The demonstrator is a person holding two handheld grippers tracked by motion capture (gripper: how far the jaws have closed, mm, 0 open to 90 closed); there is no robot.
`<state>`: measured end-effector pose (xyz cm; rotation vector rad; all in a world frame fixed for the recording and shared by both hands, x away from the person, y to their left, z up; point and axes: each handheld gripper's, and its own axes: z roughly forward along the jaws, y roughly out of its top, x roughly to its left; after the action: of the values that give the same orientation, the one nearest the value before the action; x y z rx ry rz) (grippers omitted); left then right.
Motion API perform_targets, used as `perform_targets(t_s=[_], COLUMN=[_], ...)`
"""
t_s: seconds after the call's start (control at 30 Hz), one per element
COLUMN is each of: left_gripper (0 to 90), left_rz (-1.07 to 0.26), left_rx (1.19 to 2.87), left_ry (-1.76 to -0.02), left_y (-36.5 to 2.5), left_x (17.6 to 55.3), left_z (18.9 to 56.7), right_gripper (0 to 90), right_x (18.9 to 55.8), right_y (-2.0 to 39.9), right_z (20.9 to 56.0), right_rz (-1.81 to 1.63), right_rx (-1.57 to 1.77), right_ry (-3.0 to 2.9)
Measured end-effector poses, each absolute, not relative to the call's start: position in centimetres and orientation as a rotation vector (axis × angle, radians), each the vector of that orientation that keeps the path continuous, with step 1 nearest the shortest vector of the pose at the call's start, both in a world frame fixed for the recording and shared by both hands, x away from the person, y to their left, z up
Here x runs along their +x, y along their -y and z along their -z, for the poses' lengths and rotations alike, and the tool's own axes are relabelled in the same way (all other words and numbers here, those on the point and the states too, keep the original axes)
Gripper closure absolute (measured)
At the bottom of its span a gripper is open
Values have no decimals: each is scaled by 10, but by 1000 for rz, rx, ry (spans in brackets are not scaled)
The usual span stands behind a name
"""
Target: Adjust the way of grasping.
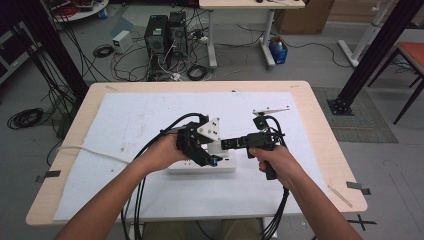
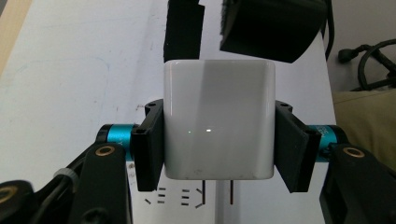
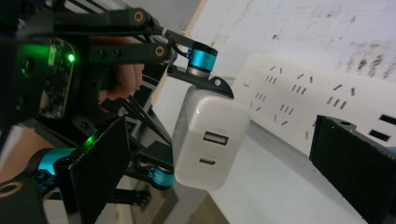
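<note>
Near the middle of the worktop [image 1: 320, 150], the left gripper [image 2: 218, 140] has its fingers clamped on the white charger [image 2: 218, 119] just above the power strip [image 3: 327, 100], the right gripper [image 3: 224, 177] gaping empty beside it, so a tilted descent could bend the prongs beside the slots.

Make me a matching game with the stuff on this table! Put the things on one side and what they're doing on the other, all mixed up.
Things:
1. white charger
2. white power strip
3. left claw
4. right claw

States:
A. open, with nothing in it
B. lying flat on the white sheet
C. squeezed from both sides, prongs poking out underneath
D. shut on the charger

Pairs: 1-C, 2-B, 3-D, 4-A
</note>
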<state>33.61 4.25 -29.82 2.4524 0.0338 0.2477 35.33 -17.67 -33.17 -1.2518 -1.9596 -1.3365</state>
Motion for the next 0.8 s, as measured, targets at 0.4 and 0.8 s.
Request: perform_targets(t_s=[0.4,0.8], left_gripper=[425,425], left_rz=[-256,-267], left_rx=[2451,2450], left_ry=[-35,-33], left_y=[-40,-39], left_x=[337,338], left_z=[300,300], right_gripper=[171,344], right_x=[358,359], right_y=[171,166], right_z=[341,345], right_rz=[1320,1265], right_rx=[-1267,-1284], right_ry=[1837,1808])
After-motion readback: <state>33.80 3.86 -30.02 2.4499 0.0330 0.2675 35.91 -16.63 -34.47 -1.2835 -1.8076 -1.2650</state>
